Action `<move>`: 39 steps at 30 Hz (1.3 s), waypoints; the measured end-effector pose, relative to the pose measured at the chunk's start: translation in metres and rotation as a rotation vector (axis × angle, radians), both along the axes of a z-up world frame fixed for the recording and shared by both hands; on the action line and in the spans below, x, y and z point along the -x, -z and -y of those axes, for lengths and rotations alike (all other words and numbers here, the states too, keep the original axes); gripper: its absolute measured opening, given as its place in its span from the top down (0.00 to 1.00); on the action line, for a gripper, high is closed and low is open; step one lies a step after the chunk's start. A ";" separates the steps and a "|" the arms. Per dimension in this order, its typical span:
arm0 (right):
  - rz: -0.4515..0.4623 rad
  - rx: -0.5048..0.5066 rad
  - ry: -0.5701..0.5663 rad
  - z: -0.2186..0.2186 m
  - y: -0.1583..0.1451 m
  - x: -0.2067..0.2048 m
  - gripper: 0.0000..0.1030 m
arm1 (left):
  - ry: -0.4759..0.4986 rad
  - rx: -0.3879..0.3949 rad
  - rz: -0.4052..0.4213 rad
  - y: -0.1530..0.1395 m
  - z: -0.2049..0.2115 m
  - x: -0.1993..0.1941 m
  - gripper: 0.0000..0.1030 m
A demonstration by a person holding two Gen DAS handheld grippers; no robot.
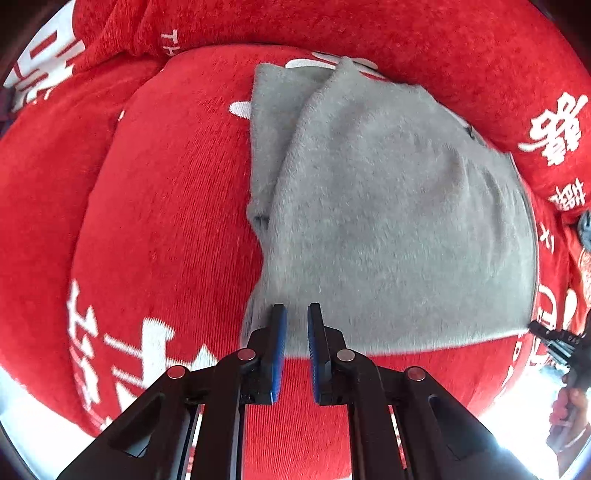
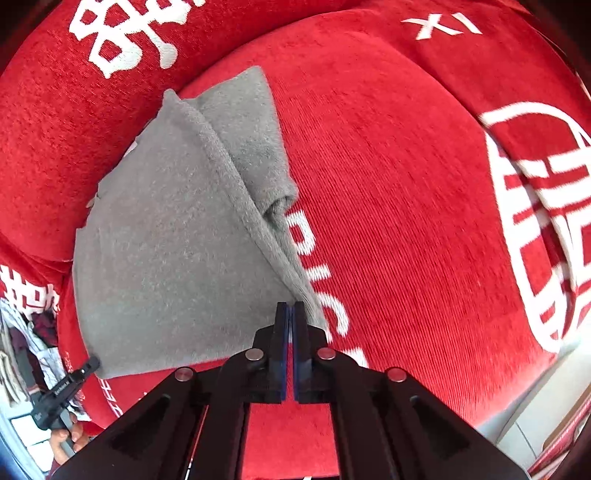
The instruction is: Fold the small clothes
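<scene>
A grey fleece garment [image 1: 388, 206] lies partly folded on a red cushion [image 1: 166, 221], one layer laid over another. My left gripper [image 1: 297, 314] is open, its blue-padded fingers [image 1: 279, 325] just above the garment's near left edge, nothing between them. In the right wrist view the same garment [image 2: 177, 240] lies to the left on the red cushion [image 2: 406, 203]. My right gripper [image 2: 290, 310] is shut, its tips at the garment's near right corner; whether cloth is pinched there is hidden. The right gripper's tip [image 1: 543, 330] shows at the garment's corner in the left view; the left gripper's tip [image 2: 85, 369] shows in the right view.
The cushion and the red backrest [image 1: 369, 26] carry white characters. A second backrest cushion [image 2: 92, 74] rises behind the garment. A pile of other clothes [image 2: 22, 332] lies off the cushion's left side. A pale floor edge [image 2: 535, 406] shows at lower right.
</scene>
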State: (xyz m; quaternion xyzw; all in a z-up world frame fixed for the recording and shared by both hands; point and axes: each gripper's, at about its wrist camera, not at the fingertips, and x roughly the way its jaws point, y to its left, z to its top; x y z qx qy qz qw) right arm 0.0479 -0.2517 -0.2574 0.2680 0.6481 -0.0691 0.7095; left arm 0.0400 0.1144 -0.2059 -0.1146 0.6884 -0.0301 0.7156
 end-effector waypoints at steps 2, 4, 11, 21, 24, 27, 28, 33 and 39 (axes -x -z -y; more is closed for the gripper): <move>-0.014 0.009 -0.029 -0.007 -0.009 0.006 0.96 | 0.020 -0.013 0.005 -0.011 0.007 0.006 0.88; -0.015 0.014 -0.058 -0.017 -0.020 0.008 0.96 | 0.052 -0.052 0.016 -0.025 0.015 0.012 0.88; 0.003 0.009 -0.101 -0.054 -0.058 0.005 0.96 | 0.089 -0.058 0.029 -0.066 0.027 0.021 0.87; 0.025 -0.002 -0.149 -0.080 -0.110 0.015 0.96 | 0.128 -0.122 0.059 -0.125 0.051 0.022 0.02; 0.030 0.017 -0.171 -0.081 -0.124 0.016 0.93 | 0.171 -0.160 0.097 -0.141 0.062 0.021 0.02; 0.043 0.036 -0.183 -0.083 -0.137 0.016 0.75 | 0.209 -0.194 0.121 -0.156 0.074 0.021 0.02; 0.046 0.041 -0.189 -0.084 -0.141 0.016 0.62 | 0.221 -0.190 0.120 -0.156 0.077 0.021 0.02; 0.044 0.099 -0.254 -0.089 -0.151 0.016 0.49 | 0.295 -0.147 0.053 -0.149 0.098 0.022 0.02; 0.079 0.138 -0.269 -0.086 -0.157 0.015 0.19 | 0.281 -0.134 0.090 -0.169 0.119 0.024 0.02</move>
